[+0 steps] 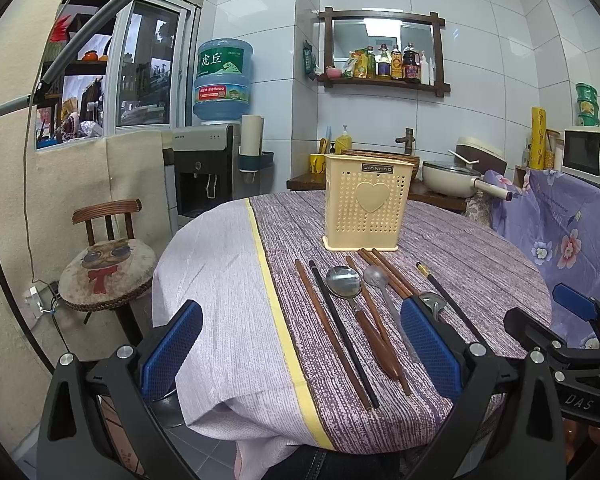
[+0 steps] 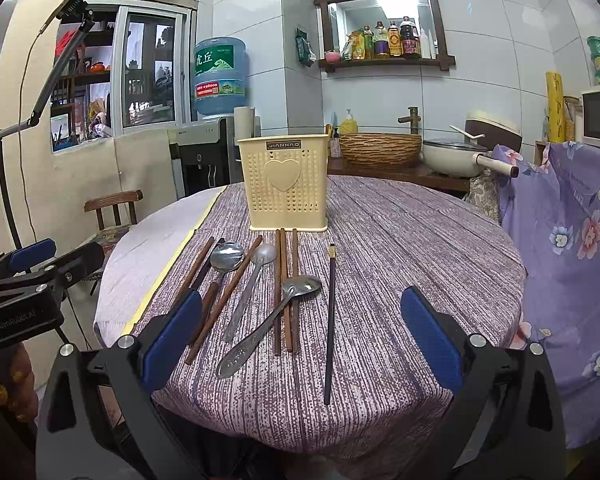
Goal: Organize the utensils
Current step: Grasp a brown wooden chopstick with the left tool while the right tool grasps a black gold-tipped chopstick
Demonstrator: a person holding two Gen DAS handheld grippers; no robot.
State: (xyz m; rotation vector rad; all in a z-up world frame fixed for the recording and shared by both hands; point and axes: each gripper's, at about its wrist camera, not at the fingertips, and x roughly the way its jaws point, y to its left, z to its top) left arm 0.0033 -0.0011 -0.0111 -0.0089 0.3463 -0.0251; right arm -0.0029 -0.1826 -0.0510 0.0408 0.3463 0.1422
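With both the left gripper (image 1: 300,344) and right gripper (image 2: 302,332) held wide apart and empty, the chopsticks (image 2: 286,288) and spoons (image 2: 268,324) lie crowded and overlapping on the desk (image 2: 420,240) before the cream utensil holder (image 2: 284,184), so neighbours could be dragged or two pieces pinched together.

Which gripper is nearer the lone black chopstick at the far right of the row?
Right. The black chopstick lies between the open right gripper's fingers, right of centre. The left gripper, also open, sits over the leftmost utensils, further away.
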